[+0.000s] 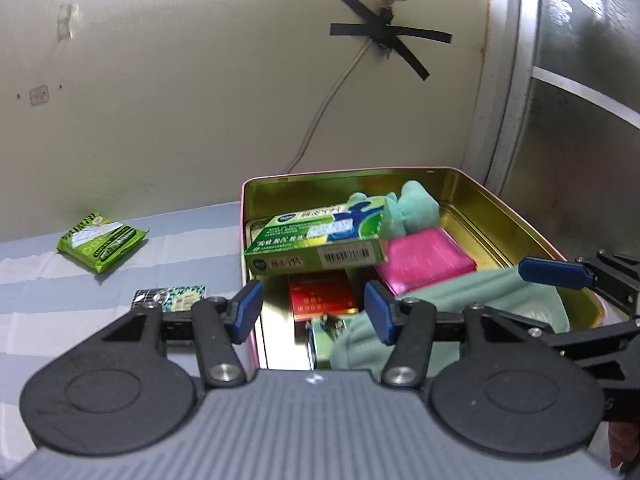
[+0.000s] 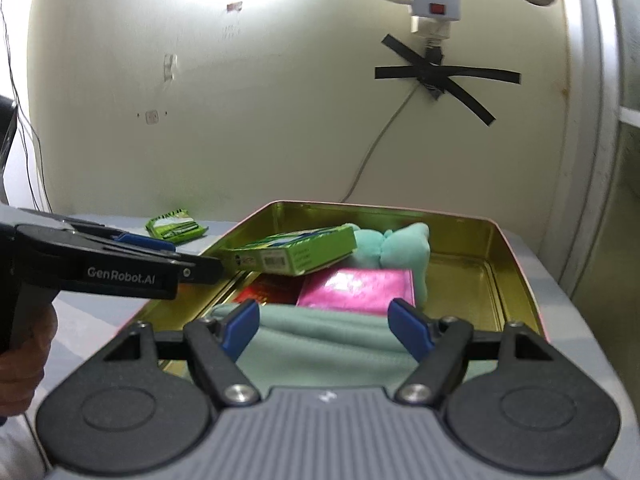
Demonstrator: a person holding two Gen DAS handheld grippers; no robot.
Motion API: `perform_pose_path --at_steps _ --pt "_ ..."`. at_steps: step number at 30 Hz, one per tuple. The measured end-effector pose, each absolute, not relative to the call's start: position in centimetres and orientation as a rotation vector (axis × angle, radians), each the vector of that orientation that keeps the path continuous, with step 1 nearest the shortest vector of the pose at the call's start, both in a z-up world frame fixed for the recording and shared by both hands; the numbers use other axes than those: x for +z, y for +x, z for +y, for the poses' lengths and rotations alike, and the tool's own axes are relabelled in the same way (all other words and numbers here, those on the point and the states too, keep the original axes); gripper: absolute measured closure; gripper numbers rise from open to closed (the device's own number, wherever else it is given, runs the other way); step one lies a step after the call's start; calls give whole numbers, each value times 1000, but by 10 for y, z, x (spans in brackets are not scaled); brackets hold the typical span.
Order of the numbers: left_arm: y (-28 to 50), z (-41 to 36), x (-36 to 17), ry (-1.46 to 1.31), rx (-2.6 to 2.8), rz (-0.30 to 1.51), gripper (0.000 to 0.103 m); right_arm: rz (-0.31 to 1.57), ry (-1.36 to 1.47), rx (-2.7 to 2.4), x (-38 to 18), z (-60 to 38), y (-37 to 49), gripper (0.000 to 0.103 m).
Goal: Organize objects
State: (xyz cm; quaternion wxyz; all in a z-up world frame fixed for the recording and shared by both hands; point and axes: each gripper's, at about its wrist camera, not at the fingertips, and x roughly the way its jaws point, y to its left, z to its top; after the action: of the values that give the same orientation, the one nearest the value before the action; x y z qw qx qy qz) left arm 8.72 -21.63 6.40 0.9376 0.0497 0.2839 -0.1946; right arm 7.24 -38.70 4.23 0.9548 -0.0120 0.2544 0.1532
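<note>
Both tongs (image 1: pixel 312 312) (image 2: pixel 326 328) agape over tin (image 1: pixel 500 204)

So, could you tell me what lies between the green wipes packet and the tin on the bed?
In the left wrist view, only bare striped sheet separates the green wipes packet from the tin.

An open gold-lined tin (image 1: pixel 500 208) at right holds a tilted green carton (image 1: pixel 320 240) resting on a red box (image 1: pixel 320 296), a teal plush (image 1: pixel 412 208) at the far side, a pink case (image 1: pixel 424 260) and a near teal cloth (image 2: pixel 320 336), while a green packet (image 1: pixel 102 240) and a patterned sachet (image 1: pixel 172 296) lie left on the striped surface.
</note>
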Motion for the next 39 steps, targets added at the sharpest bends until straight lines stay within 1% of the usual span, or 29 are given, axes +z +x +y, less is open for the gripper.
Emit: perform_pose_path --at_steps 13,25,28,29,30,39 --pt "36 -206 66 131 -396 548 44 473 141 318 50 -394 11 29" --pt "-2 -194 47 145 -391 551 44 454 244 299 39 -395 -42 30" --pt "-7 -186 41 146 -384 557 41 474 255 306 33 -389 -47 30" --pt "-9 -183 39 145 -379 556 36 480 257 309 31 -387 -48 30" --pt "-11 -180 37 144 -373 554 34 487 258 313 29 -383 -50 30" --pt "-13 -150 24 141 -338 564 34 527 213 355 24 -350 -53 30"
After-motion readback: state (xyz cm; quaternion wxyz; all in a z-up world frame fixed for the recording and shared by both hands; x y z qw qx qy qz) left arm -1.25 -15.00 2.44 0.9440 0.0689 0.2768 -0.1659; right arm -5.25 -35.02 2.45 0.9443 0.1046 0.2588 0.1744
